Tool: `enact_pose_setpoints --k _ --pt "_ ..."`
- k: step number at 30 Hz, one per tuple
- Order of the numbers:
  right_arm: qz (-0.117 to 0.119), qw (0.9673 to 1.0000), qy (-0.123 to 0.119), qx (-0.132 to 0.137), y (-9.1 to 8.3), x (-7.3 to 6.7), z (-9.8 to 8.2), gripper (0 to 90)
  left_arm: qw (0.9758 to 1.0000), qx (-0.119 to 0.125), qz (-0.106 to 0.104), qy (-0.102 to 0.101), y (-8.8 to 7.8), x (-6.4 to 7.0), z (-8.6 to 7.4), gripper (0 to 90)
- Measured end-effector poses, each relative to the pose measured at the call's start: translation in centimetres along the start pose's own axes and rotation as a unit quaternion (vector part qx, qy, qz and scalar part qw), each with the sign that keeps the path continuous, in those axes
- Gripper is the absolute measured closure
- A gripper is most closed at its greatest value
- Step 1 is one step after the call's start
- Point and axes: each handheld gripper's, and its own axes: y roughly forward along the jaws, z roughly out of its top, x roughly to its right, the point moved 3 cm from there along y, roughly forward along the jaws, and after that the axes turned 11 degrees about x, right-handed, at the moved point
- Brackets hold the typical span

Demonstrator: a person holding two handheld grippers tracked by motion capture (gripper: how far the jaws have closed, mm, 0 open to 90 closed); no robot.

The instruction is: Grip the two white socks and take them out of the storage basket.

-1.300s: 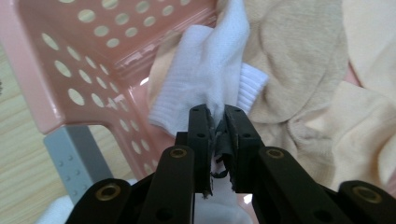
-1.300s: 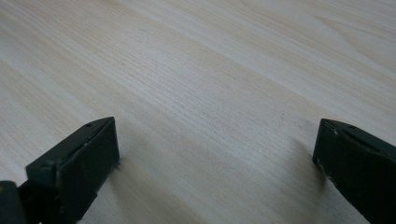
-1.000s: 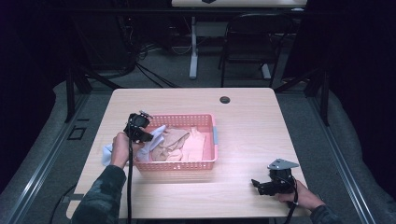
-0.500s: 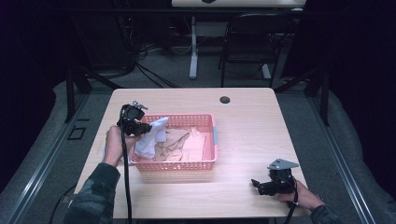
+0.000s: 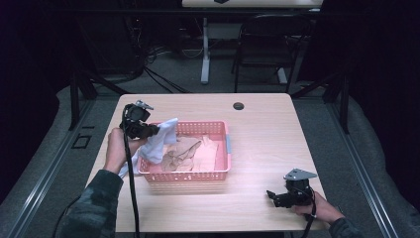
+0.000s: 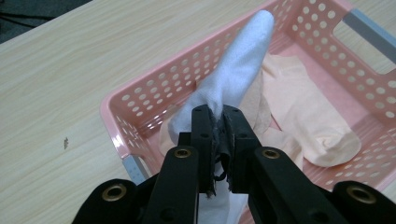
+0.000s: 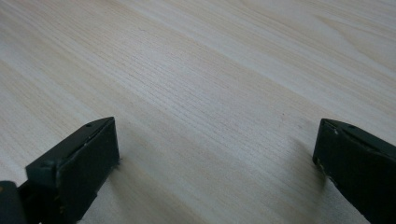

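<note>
Left gripper view has the left tool point(image 6: 217, 122) clamped on a white sock point(image 6: 238, 70) over the pink basket point(image 6: 140, 98), so I'd lift slowly and clear the rim, right tool point(image 7: 215, 154) idling wide open on the worktop point(image 7: 210, 70).

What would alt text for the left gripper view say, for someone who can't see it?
Two black jaws of the left gripper are shut on a white fabric sock that drapes over the rim of a pink perforated plastic basket. Peach-coloured socks lie inside it, on a pale wooden table.
</note>
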Motion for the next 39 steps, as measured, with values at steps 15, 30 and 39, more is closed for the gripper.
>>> enact_pose_setpoints --k 15,30,39 --pt "0.000 1.0000 0.000 -0.001 0.0 0.0 0.0 0.0 0.9997 0.022 -0.002 0.007 -2.0 0.5 2.3 84.2" --pt "0.000 1.0000 0.001 0.000 0.0 0.0 0.0 0.0 0.9986 0.048 0.020 0.004 -5.1 -1.2 3.9 84.2" --pt "0.000 1.0000 0.000 0.000 0.0 0.0 0.0 0.0 0.9971 0.063 0.042 -0.004 -7.9 -3.1 3.8 84.2"
